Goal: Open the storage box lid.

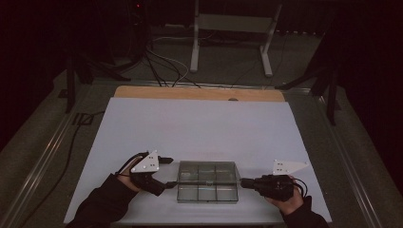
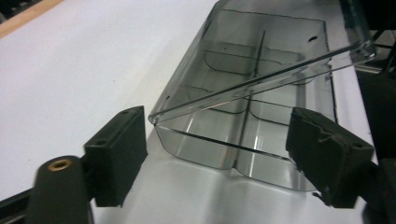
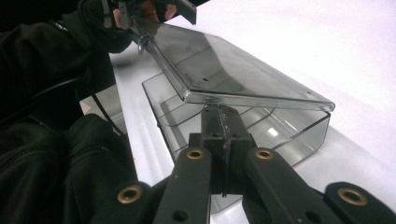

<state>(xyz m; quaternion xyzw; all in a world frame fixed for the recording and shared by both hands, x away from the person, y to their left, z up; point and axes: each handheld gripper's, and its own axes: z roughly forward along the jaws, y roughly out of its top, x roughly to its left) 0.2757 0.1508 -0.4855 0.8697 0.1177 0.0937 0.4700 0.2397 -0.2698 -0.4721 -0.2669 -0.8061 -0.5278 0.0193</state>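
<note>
At box (image 2: 243, 135), left tool (image 2: 233, 149) wide, empty.

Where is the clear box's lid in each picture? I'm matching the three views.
High view: the lid sits low centre over the clear divided box, between both tongs.
Left gripper view: it slants from lower left to upper right, raised over the compartments.
Right gripper view: centre, tilted above the box.
Shared landmark: the white table sheet.
</note>
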